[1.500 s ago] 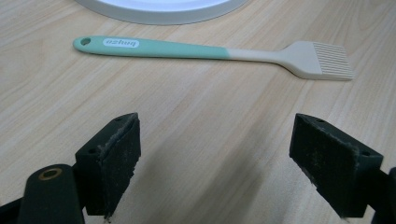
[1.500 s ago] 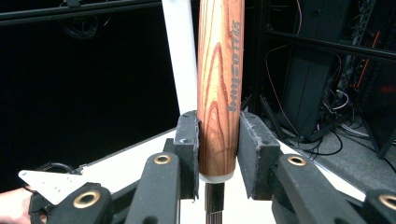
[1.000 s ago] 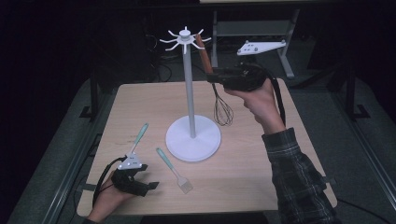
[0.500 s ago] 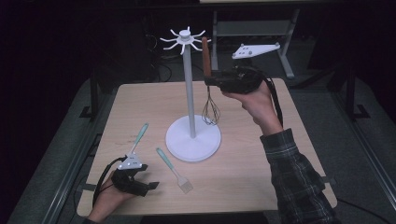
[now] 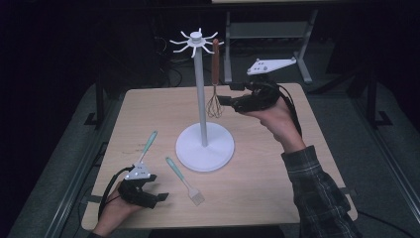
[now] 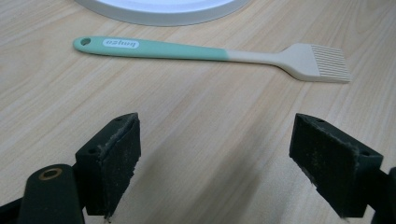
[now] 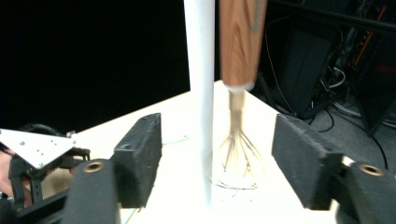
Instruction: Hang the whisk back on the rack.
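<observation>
**Inspector:** Hanging from a hook of the white rack [image 5: 203, 106], the wood-handled whisk [image 5: 215, 82] sits at about two o'clock from the pole, its wire head clear of the table [image 5: 277, 193]. The right gripper [image 5: 225, 101] stands just at the whisk's three o'clock side. Its jaws have just been opening, and they now stand wide with nothing pressed between the pads. In the right gripper view the whisk [image 7: 237, 93] and the pole both lie ahead, past the pads.

**Assistant:** And the left gripper?

**Inspector:** The left gripper [image 5: 161, 197] rests low on the table at seven o'clock from the rack base, jaws wide and empty. The teal-handled pastry brush [image 6: 210, 53] lies just ahead of it, apart from the pads. A second teal-handled utensil [image 5: 147, 147] lies at eleven o'clock from that hand.

**Assistant:** Is the hanging step finished?

**Inspector:** In my judgement the whisk looks released and carried by the hook alone, though the frame is too small to confirm how its loop sits. To close the step well, the right hand should draw straight back toward three o'clock, keeping the jaws wide so neither pad clips the handle or the wires. Any sideways brush could set the whisk swinging or lift it off the hook. The pole is close, so avoid nudging it.
</observation>
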The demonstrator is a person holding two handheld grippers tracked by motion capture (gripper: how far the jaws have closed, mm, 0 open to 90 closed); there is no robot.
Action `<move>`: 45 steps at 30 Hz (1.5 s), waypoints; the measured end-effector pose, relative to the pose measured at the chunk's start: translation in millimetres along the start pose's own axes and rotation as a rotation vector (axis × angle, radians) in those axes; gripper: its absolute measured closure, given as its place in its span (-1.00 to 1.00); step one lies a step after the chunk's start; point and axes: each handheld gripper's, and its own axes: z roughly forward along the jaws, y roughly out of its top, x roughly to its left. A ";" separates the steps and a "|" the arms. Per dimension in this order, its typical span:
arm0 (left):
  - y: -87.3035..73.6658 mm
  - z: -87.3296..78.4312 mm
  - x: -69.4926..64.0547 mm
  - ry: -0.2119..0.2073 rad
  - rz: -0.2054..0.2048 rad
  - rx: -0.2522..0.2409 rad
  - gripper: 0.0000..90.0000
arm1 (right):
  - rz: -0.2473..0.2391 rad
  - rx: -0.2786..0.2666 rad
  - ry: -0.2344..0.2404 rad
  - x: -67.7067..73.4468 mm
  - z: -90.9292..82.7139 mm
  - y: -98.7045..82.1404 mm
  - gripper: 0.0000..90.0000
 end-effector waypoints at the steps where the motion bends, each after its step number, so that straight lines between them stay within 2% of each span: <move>1: -0.1 0.1 0.0 0.000 -0.002 -0.002 -0.64 | 0.003 0.005 -0.008 0.1 -1.0 -3.8 -0.34; 9: 0.0 -0.7 -0.3 -0.010 -0.004 -0.011 -0.54 | 0.028 0.037 -0.017 -0.4 -9.9 -34.2 -0.46; 12: 0.8 -1.6 -1.1 -0.027 -0.015 -0.016 -0.38 | 0.035 0.059 -0.011 1.2 -14.3 -52.4 -0.55; 13: 1.3 -2.1 -1.0 -0.036 -0.014 -0.019 -0.31 | 0.039 0.063 -0.009 1.9 -15.1 -57.2 -0.56; 14: 1.6 -2.5 -2.0 -0.044 -0.031 -0.024 -0.21 | 0.037 0.068 -0.004 1.9 -15.7 -62.3 -0.58; 16: 3.9 -5.1 -0.7 -0.061 -0.030 -0.024 -0.03 | 0.041 0.077 -0.008 2.2 -16.3 -71.4 -0.60; 21: 12.3 -12.6 -1.1 -0.080 -0.057 -0.049 0.46 | 0.069 0.107 -0.021 2.5 -18.5 -102.0 -0.66; 23: 17.4 -17.0 -2.2 -0.081 -0.053 -0.046 0.66 | 0.084 0.133 -0.041 1.3 -19.3 -113.4 -0.66; 24: 17.4 -17.0 -2.2 -0.081 -0.053 -0.046 0.77 | 0.084 0.133 -0.041 1.3 -19.3 -113.4 -0.66; 25: 22.5 -21.2 -3.6 -0.083 -0.066 -0.047 0.86 | 0.086 0.145 -0.061 -0.2 -21.8 -124.0 -0.67; 26: 24.2 -22.6 -3.1 -0.089 -0.060 -0.054 0.94 | 0.093 0.143 -0.068 -1.1 -23.2 -129.2 -0.67; 27: 27.2 -25.5 -3.7 -0.093 -0.073 -0.056 0.99 | 0.101 0.142 -0.070 -1.8 -24.3 -133.1 -0.67; 30: 35.5 -31.1 -1.6 -0.103 -0.087 -0.049 0.99 | 0.119 0.153 -0.097 -4.1 -28.9 -148.2 -0.68; 34: 52.8 -41.0 -0.8 -0.114 -0.079 -0.059 0.99 | 0.137 0.173 -0.111 -3.9 -33.1 -167.0 -0.68; 35: 52.8 -41.0 -0.8 -0.114 -0.079 -0.059 0.99 | 0.137 0.173 -0.111 -3.9 -33.1 -167.0 -0.68; 36: 63.9 -46.8 -0.6 -0.116 -0.080 -0.059 0.99 | 0.142 0.187 -0.116 -3.1 -33.8 -176.7 -0.68; 37: 63.9 -46.8 -0.6 -0.116 -0.080 -0.059 0.99 | 0.142 0.187 -0.116 -3.1 -33.8 -176.7 -0.68; 39: 76.1 -53.2 -0.7 -0.125 -0.078 -0.068 1.00 | 0.149 0.216 -0.116 0.1 -33.4 -189.7 -0.69; 40: 89.0 -59.1 -0.6 -0.127 -0.070 -0.070 1.00 | 0.151 0.223 -0.116 1.4 -33.4 -193.4 -0.69; 41: 89.0 -59.1 -0.6 -0.127 -0.070 -0.070 1.00 | 0.143 0.235 -0.116 1.8 -33.8 -197.0 -0.69; 42: 101.6 -64.3 0.7 -0.131 -0.069 -0.080 1.00 | 0.146 0.241 -0.121 3.0 -33.5 -200.3 -0.69; 45: 120.1 -71.8 3.4 -0.133 -0.054 -0.089 1.00 | 0.144 0.258 -0.131 7.1 -33.9 -209.3 -0.69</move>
